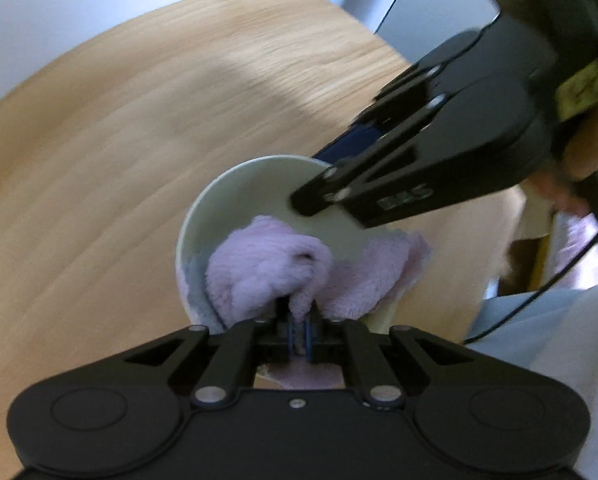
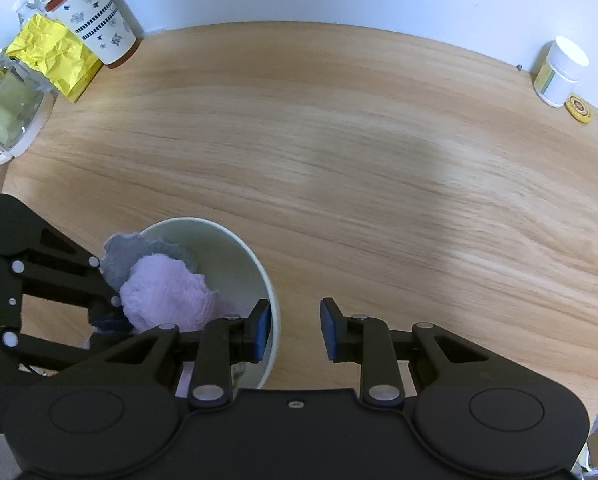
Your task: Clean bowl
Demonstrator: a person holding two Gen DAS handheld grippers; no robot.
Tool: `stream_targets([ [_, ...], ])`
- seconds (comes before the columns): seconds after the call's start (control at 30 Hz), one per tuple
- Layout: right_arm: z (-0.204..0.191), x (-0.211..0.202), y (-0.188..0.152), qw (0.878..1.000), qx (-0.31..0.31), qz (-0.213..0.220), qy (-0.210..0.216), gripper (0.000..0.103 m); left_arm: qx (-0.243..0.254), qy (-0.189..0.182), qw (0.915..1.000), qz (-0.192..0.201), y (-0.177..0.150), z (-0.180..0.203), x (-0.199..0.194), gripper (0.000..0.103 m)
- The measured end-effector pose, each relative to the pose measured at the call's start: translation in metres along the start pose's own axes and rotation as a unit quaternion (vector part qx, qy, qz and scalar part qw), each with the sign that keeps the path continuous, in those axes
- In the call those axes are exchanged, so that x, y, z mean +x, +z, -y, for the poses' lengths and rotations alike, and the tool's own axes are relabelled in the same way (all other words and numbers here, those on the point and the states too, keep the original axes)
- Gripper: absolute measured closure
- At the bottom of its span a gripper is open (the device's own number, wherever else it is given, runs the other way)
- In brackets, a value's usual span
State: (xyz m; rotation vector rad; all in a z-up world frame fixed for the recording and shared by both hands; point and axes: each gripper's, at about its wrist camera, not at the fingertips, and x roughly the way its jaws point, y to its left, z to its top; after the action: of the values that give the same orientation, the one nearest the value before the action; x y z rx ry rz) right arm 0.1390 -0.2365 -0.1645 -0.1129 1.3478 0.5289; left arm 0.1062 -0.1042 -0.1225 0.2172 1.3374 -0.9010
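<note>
A pale green bowl (image 1: 255, 196) stands on the wooden table (image 1: 119, 140); it also shows in the right wrist view (image 2: 235, 256). My left gripper (image 1: 299, 330) is shut on a lilac cloth (image 1: 267, 264) and presses it into the bowl; the cloth (image 2: 167, 292) has a grey underside. My right gripper (image 2: 295, 330) is open, its jaws straddling the bowl's right rim: the left finger is inside, the right one outside. In the left wrist view the right gripper (image 1: 327, 184) reaches in from the upper right over the rim.
At the table's far left stand a floral cup with a red lid (image 2: 95, 16), a crumpled yellow bag (image 2: 55, 56) and a clear jug (image 2: 7, 108). A white jar (image 2: 559, 72) and a yellow disc (image 2: 578, 109) sit at the far right corner.
</note>
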Motion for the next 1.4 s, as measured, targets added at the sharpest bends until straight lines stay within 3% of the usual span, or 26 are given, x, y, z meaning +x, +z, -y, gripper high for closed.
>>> stream_targets([
  [0.13,-0.001,0.006,0.003,1.000,0.014,-0.013,0.004,0.082,-0.033,-0.050,0.9980,0.019,0.001,-0.003,0.003,0.098],
  [0.2,0.001,0.007,0.003,1.000,0.021,-0.018,0.010,0.090,-0.046,-0.062,0.9966,0.029,0.002,-0.003,0.006,0.098],
  [0.3,0.002,0.010,0.003,0.999,0.030,-0.026,0.013,0.090,-0.068,-0.069,0.9942,0.046,0.002,-0.004,0.012,0.098],
  [0.43,0.005,0.009,0.002,0.998,0.044,-0.033,0.020,0.091,-0.079,-0.057,0.9934,0.061,0.001,-0.003,0.018,0.098],
  [0.77,0.004,0.002,0.000,0.999,0.032,-0.029,0.023,0.091,-0.104,0.018,0.9861,0.128,-0.005,0.002,0.024,0.098],
  [0.87,0.008,-0.018,0.000,0.999,0.029,-0.008,0.020,0.081,-0.120,0.024,0.9815,0.147,-0.007,-0.002,0.020,0.098],
  [0.93,0.015,-0.034,-0.002,0.999,0.046,0.009,0.021,0.060,-0.132,0.026,0.9786,0.156,-0.007,-0.006,0.016,0.098],
  [0.97,0.017,-0.041,-0.004,0.998,0.054,0.019,0.020,0.058,-0.135,0.026,0.9779,0.157,-0.008,-0.007,0.015,0.098],
  [1.17,0.013,-0.072,-0.031,0.995,0.083,0.019,0.046,0.054,-0.162,0.025,0.9712,0.173,-0.010,-0.011,0.014,0.098],
  [1.4,0.005,-0.048,-0.052,0.989,0.121,-0.007,0.082,0.053,-0.176,0.021,0.9687,0.173,-0.003,-0.012,0.021,0.098],
])
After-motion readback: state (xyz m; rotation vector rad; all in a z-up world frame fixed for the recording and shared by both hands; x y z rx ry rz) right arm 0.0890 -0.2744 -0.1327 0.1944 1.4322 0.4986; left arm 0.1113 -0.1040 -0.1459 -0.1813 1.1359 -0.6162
